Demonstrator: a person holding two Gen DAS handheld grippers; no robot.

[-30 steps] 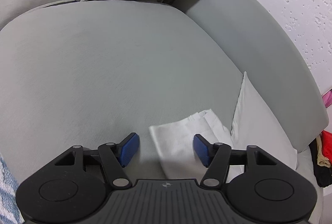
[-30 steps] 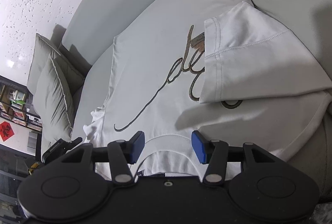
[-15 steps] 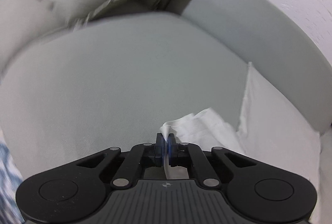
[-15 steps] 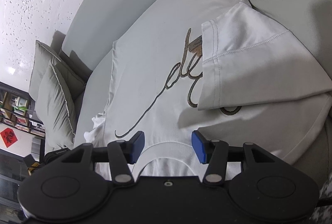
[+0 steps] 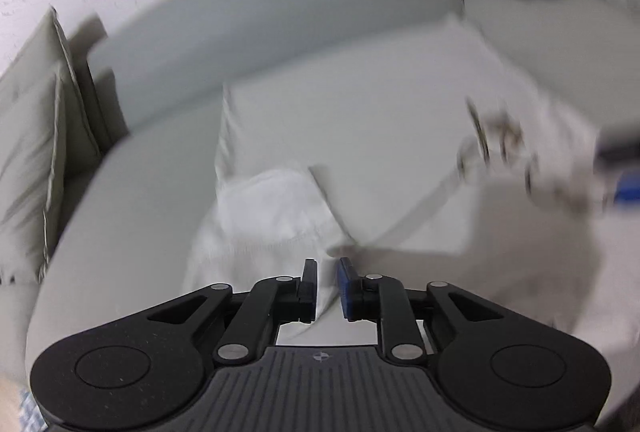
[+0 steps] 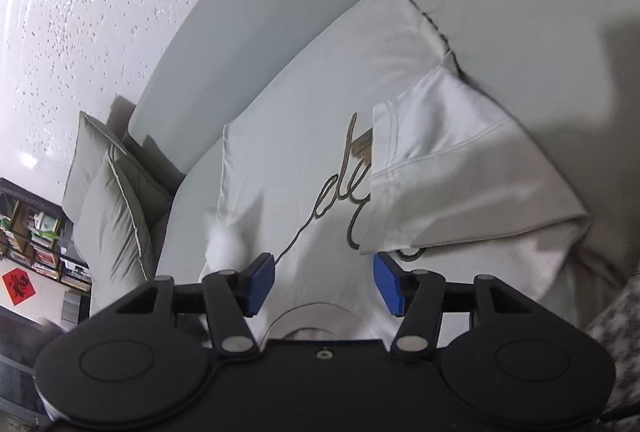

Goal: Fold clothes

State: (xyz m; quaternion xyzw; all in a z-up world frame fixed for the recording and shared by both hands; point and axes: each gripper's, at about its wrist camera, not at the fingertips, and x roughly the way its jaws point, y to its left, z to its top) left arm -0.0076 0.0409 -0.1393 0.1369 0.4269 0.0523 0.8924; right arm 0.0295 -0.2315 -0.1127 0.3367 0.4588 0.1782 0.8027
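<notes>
The left claw (image 5: 328, 286) has its jaws a narrow way apart and opening, with white sleeve cloth (image 5: 276, 208) lying in the gap, the pads not pressing it. The right claw (image 6: 324, 284) stands at medium width, jaws opening, nothing gripped, hovering over the collar (image 6: 308, 318) of the white T-shirt (image 6: 304, 136). The shirt lies spread on the grey sofa (image 6: 256, 12), script lettering (image 6: 344, 200) across its chest, one sleeve (image 6: 448, 168) folded in over the lettering. Grey cushions (image 6: 108, 200) lean at the sofa's far end by a speckled white wall (image 6: 80, 12)
</notes>
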